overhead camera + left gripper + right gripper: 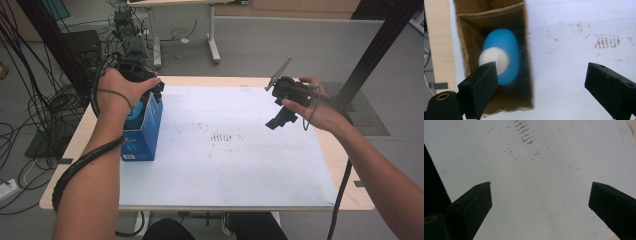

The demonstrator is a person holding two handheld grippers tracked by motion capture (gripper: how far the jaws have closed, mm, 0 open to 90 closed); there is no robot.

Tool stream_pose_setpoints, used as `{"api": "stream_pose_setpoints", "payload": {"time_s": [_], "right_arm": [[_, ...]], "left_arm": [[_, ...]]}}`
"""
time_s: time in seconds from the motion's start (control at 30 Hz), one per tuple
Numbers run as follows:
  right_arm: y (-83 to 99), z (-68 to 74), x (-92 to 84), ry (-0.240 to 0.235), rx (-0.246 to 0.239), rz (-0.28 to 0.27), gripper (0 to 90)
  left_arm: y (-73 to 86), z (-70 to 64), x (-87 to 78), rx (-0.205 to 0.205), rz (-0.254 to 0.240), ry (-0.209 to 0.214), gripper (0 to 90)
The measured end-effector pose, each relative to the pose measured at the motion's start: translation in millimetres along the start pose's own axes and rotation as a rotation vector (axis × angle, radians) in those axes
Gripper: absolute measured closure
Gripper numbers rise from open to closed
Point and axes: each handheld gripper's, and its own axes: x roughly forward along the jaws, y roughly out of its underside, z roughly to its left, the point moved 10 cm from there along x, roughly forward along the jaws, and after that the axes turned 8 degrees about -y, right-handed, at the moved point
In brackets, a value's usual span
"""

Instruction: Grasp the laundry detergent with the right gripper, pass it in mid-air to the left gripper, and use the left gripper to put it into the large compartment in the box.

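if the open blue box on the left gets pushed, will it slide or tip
The blue box looks like thin cardboard, so probably light and likely to slide. It stands tall and narrow, so a high push may tip it. The blue bottle inside may add some steadying weight.

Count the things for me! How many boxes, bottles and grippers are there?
Boxes: 1, the blue box
Bottles: 1, the blue bottle inside it
Grippers: 2, the left gripper and the right gripper
Total: 4

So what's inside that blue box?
Inside the blue box sits a blue bottle with a white cap. The bottle's lower part and the box's bottom are hidden.
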Motion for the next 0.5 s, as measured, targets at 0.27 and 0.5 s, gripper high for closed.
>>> {"api": "stream_pose_setpoints", "payload": {"time_s": [0.27, 0.5], "right_arm": [[1.7, -12.4, -1.8, 0.003, 0.018, 0.010, 4.8], [-2.7, -23.1, -6.2, 0.011, 0.033, 0.030, 4.8]], "left_arm": [[-10.0, -32.4, -7.7, 0.061, -0.015, 0.022, 8.8], [-14.6, -54.3, -10.1, 0.086, -0.026, 0.047, 8.3]]}}
